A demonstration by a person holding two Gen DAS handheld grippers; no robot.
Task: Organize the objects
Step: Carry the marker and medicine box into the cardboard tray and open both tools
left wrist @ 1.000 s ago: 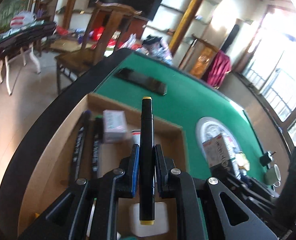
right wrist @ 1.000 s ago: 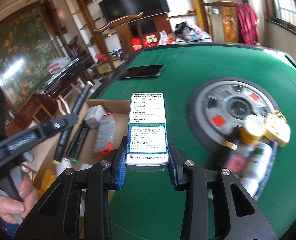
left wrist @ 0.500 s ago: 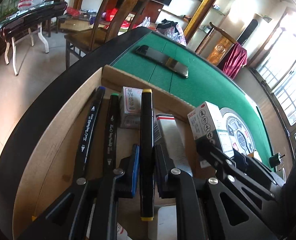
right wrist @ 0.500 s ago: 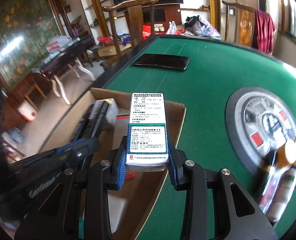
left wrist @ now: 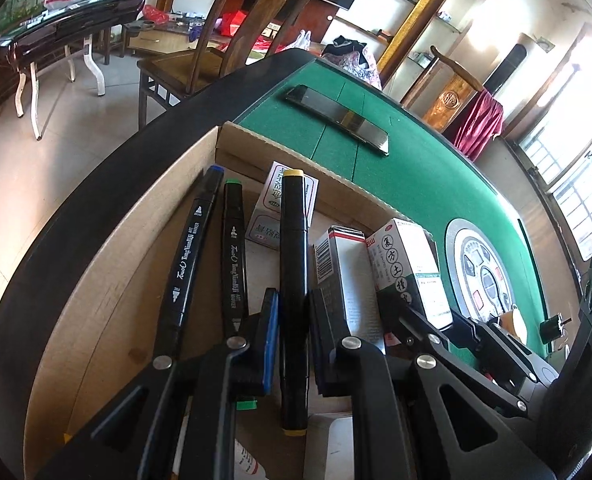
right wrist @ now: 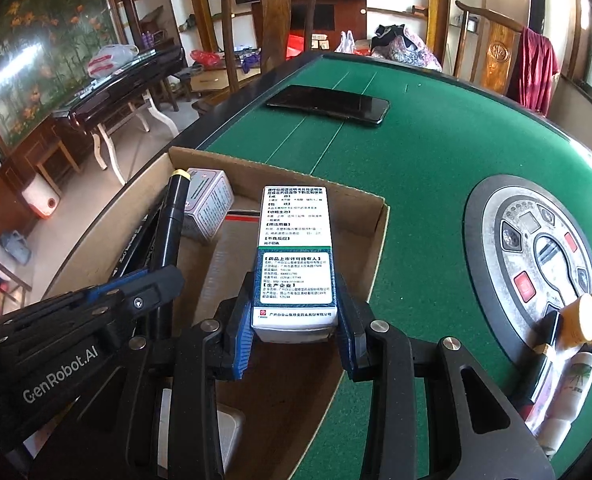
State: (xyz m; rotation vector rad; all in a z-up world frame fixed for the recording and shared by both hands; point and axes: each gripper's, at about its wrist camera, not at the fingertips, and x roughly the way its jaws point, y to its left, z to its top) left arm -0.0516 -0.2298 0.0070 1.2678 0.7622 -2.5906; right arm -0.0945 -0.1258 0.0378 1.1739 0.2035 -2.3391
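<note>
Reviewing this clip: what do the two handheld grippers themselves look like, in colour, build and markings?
Both are matte black plastic with angular, triangular-cutout linkages joined by silver round-headed screws. The left gripper and right gripper carry blue pads on their fingers. The left one's body bears white "GenRobot.AI" lettering. No cables or sleeves show.

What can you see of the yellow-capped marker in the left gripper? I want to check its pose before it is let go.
The yellow-capped marker is a long black barrel with a yellow tip at each end, plastic by its look. It lies lengthwise between the fingers of the left gripper, which seem just parted from its sides, over the cardboard box, parallel to the blue-tipped marker and green-tipped marker. Whether it rests on the floor is unclear.
</note>
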